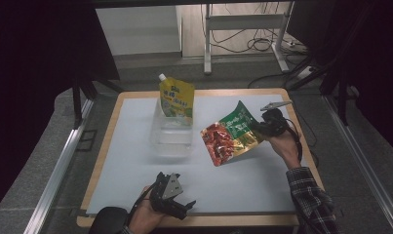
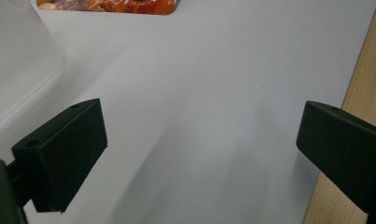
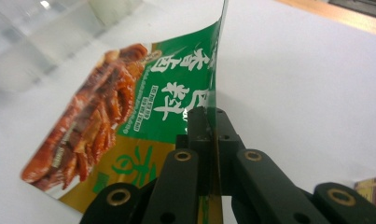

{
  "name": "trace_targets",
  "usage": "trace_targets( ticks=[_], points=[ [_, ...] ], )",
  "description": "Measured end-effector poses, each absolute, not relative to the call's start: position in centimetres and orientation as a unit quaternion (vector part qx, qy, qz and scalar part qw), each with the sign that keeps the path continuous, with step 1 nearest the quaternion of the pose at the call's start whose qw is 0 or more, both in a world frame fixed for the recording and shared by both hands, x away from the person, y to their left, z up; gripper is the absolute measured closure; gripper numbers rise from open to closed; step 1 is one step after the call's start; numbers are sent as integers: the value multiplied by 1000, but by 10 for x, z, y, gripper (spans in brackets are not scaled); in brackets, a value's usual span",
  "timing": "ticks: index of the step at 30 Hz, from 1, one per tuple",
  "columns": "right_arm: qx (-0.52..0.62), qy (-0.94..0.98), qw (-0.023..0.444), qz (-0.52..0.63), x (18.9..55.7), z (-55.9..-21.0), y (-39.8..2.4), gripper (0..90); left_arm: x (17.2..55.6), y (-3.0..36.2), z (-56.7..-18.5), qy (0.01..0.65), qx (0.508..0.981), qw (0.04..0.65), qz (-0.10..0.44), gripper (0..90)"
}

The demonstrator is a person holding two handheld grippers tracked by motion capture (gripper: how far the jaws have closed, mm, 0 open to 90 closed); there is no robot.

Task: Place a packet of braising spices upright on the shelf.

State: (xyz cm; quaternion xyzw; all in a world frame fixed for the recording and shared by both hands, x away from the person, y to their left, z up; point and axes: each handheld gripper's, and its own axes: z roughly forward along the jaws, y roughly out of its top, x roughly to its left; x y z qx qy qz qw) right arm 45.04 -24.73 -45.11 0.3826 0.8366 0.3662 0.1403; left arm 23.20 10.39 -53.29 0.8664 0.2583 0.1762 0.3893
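Your right gripper (image 1: 260, 127) has its jaws clamped on the green-red food packet (image 1: 230, 134), right of centre frame, above the white sheet (image 1: 135, 161) on the wooden desk (image 1: 105, 141). Left gripper (image 1: 177, 204), bottom centre: jaws wide apart, holding nothing. Yellow pouch (image 1: 176, 99) stands in a clear tub (image 1: 170, 137); cables (image 1: 243, 44) on the floor behind.

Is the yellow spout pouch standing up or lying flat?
Upright: the yellow spout pouch stands in the clear container, its white cap on top.

The spouted pouch (image 1: 176, 99) stands in the clear bin (image 1: 170, 139), apparently leaning; the snack packet (image 1: 230, 134) hangs just right of it.
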Motion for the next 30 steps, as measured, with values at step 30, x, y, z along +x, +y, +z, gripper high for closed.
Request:
trace_targets(
  ticks=[30],
  points=[
    [313, 843, 130, 417, 443, -384, -201, 888, 232, 103, -533, 253, 869, 386, 178, 16]
  ],
)
